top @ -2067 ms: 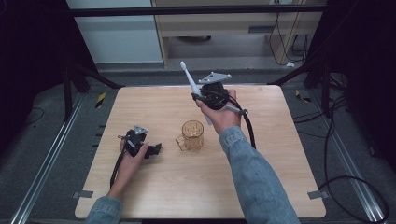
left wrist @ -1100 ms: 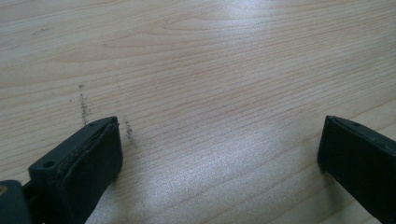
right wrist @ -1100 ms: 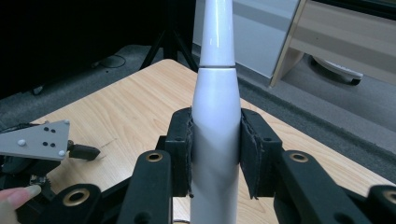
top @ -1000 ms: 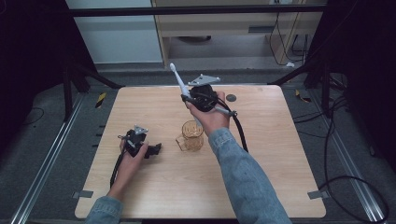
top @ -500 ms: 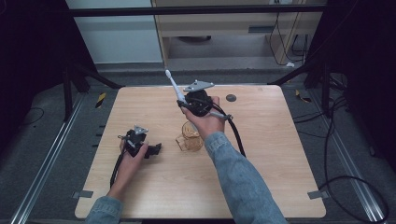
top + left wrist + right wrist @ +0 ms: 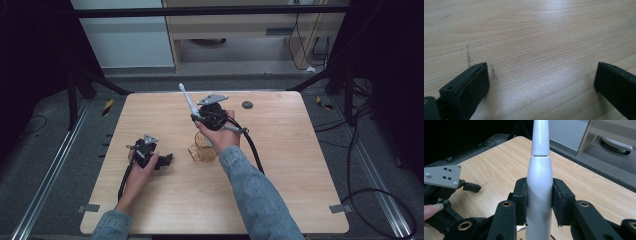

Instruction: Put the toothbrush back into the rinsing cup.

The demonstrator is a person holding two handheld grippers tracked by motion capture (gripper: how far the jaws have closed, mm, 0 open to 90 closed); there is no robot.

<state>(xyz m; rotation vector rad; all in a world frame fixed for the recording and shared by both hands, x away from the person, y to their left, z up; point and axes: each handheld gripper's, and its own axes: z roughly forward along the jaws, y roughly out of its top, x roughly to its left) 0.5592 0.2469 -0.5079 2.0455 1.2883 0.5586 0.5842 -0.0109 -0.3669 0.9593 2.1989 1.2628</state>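
My right gripper (image 6: 201, 116) is shut on a white electric toothbrush (image 6: 187, 101), which points up and away to the far left. In the right gripper view its two pads clamp the toothbrush handle (image 6: 539, 185) from both sides. The hand hangs just above a clear amber cup (image 6: 201, 152) standing mid-table, and the handle's lower end is hidden behind the hand. My left gripper (image 6: 164, 160) rests on the wooden table (image 6: 290, 160) left of the cup. Its jaws are wide apart in the left gripper view (image 6: 541, 82), with bare wood between them.
A small dark round disc (image 6: 247, 105) lies on the table near the far edge. The right gripper's black cable (image 6: 252, 145) trails over the table beside the forearm. Metal rails and cables run along the floor on both sides.
My right hand has carried the toothbrush leftward and downward, from beyond the cup to just above it. The left gripper has stayed where it was.
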